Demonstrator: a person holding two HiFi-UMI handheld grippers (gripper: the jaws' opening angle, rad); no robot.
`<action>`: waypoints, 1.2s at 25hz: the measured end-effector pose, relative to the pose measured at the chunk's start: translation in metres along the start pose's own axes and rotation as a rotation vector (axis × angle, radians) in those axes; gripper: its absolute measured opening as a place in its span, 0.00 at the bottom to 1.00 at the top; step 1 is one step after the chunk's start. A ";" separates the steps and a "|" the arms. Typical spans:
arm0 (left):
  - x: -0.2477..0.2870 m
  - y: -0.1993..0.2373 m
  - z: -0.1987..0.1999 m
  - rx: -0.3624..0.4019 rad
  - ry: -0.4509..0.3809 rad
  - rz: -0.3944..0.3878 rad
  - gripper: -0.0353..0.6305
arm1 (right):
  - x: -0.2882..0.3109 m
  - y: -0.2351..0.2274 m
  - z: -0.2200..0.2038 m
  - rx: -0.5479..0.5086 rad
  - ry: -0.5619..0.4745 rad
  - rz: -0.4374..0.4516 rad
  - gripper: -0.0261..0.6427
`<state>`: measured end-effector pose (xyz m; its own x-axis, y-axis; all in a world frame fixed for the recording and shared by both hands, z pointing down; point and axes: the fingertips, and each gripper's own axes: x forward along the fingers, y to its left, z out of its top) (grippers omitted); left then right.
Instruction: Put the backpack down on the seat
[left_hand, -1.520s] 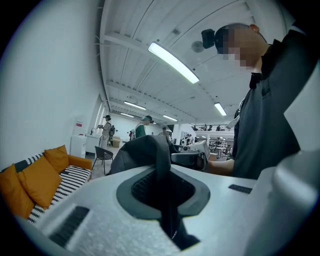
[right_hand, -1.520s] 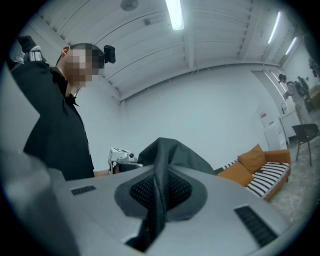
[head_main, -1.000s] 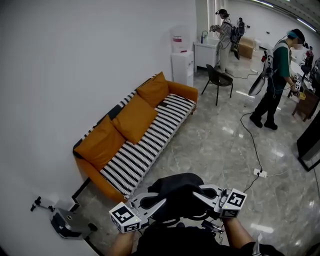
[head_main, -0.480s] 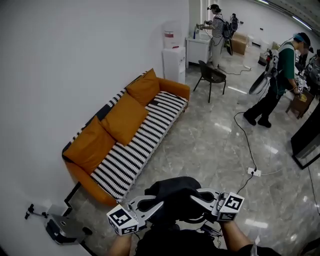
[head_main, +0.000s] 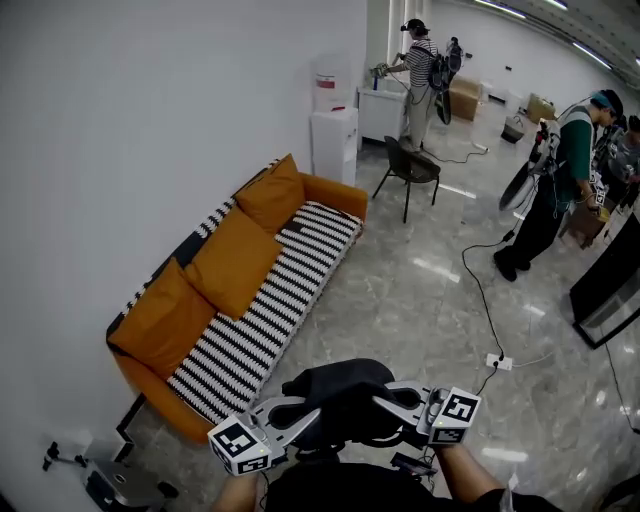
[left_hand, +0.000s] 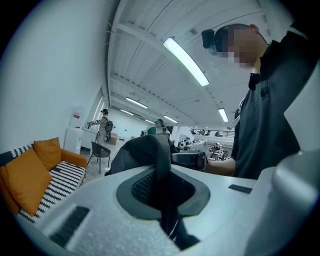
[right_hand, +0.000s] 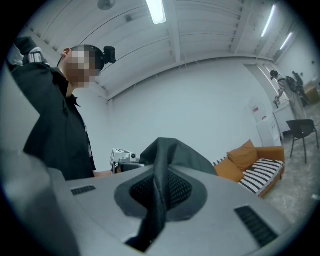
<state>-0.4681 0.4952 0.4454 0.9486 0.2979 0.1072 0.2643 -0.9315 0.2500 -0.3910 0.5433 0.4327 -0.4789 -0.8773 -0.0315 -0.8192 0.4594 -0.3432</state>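
Note:
A black backpack (head_main: 338, 397) hangs between my two grippers at the bottom middle of the head view, over the grey marble floor. My left gripper (head_main: 310, 412) is shut on the backpack's black strap (left_hand: 162, 187), pinched between its white jaws. My right gripper (head_main: 385, 400) is shut on another strap (right_hand: 159, 192) of the same bag. The seat is an orange sofa (head_main: 235, 300) with a black-and-white striped cushion (head_main: 262, 318) and three orange pillows against the white wall, ahead and to the left of the bag.
A black chair (head_main: 407, 170) and a white cabinet (head_main: 333, 145) stand past the sofa's far end. Three people work at the back right, one in green (head_main: 560, 180). A cable and power strip (head_main: 497, 362) lie on the floor at right. A grey stand (head_main: 125, 487) sits at the sofa's near end.
The sofa has slid left and down in the head view and the room beyond shows more. Both grippers stay shut on the straps with the backpack between them.

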 end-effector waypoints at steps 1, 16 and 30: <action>0.002 0.008 0.003 0.008 0.001 -0.005 0.10 | 0.004 -0.007 0.004 0.001 -0.006 -0.002 0.08; 0.031 0.103 0.042 0.053 -0.032 -0.035 0.10 | 0.050 -0.093 0.040 -0.004 -0.031 -0.057 0.08; 0.122 0.186 0.052 -0.001 0.006 0.005 0.10 | 0.047 -0.220 0.062 0.026 -0.018 0.022 0.08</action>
<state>-0.2944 0.3469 0.4546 0.9489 0.2943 0.1142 0.2592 -0.9327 0.2507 -0.2136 0.3925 0.4483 -0.4906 -0.8696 -0.0563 -0.8001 0.4751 -0.3662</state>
